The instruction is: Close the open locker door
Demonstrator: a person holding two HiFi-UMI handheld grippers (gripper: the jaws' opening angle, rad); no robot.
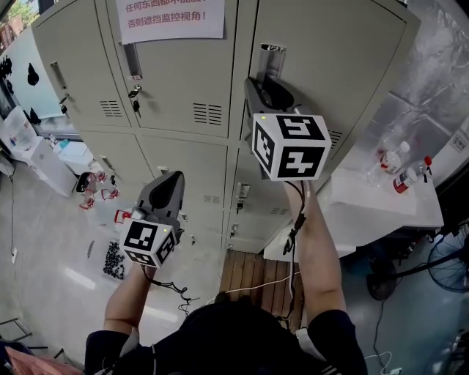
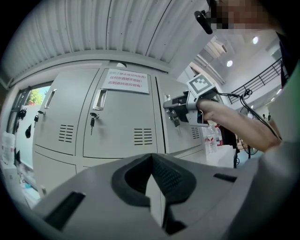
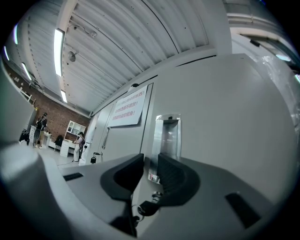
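Door: grey metal locker door (image 1: pixel 344 66), right of the white paper notice (image 1: pixel 172 18), looks shut.
Right tongs (image 3: pixel 150 159): slightly apart at its recessed steel handle (image 3: pixel 168 136), gripping nothing.
Left tongs (image 2: pixel 151 156): closed, empty, below notice.
Remaining: latch check.

- Straight ahead the locker wall (image 1: pixel 183 80) shuts off the whole front, doors flat across it.
- The keys (image 1: pixel 135 102) hang off a middle door, poking out.
- The white table (image 1: pixel 366 209) with bottles (image 1: pixel 393 159) crowds in at the right, just beside the lockers.
- There's open air between the right gripper (image 1: pixel 265 86) and the left gripper (image 1: pixel 170 179).
- Black clutter (image 1: pixel 113 260) litters the floor at left.
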